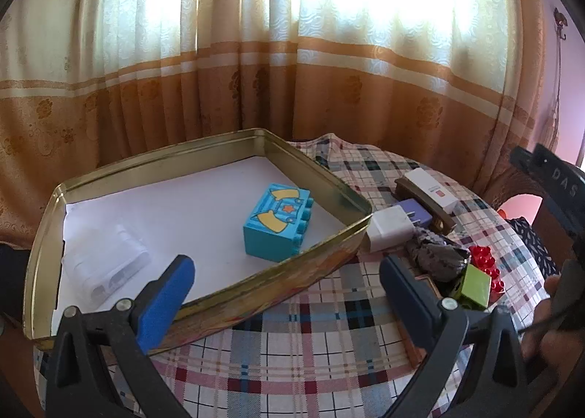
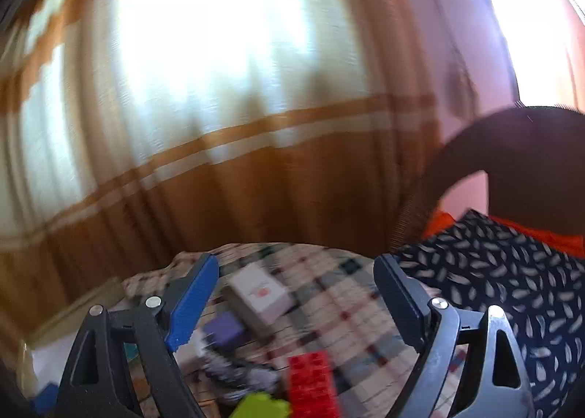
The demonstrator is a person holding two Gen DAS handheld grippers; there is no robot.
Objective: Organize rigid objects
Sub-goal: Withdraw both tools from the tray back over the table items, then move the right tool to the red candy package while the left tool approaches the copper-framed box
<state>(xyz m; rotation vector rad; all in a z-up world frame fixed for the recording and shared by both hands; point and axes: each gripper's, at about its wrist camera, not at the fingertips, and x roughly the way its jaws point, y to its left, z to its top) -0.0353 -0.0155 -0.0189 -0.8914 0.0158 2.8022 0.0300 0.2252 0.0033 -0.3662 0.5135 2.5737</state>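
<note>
Left wrist view is showing the left gripper [image 1: 287, 273] hovering over the near edge of a shallow gold tin tray [image 1: 321, 177], its jaws standing wide apart and holding nothing. The tray is sitting on a plaid tablecloth [image 1: 310, 356] and is lined with white paper. A blue toy block [image 1: 277, 222] with yellow and orange markings is lying inside the tray near its right wall, and a clear plastic case [image 1: 106, 264] is resting inside toward the left.

Just outside the tray's right corner, a white charger plug [image 1: 389, 230] is sitting against a purple block [image 1: 420, 213]. Beyond them a white box [image 1: 433, 187] is lying on a dark brown object. Nearer, a crumpled grey piece [image 1: 437, 257] is lying beside a red studded brick [image 1: 484, 261] and a green block [image 1: 475, 286].

Right wrist view is blurring with motion. The right gripper [image 2: 296, 293] is hanging above the cluster of loose objects with its jaws spread wide and nothing between them. Below it the white box [image 2: 261, 292], the purple block [image 2: 223, 330], the red studded brick [image 2: 312, 381] and the green block [image 2: 261, 405] are appearing on the cloth. A dark patterned cushion [image 2: 512, 279] is lying at the right.
</note>
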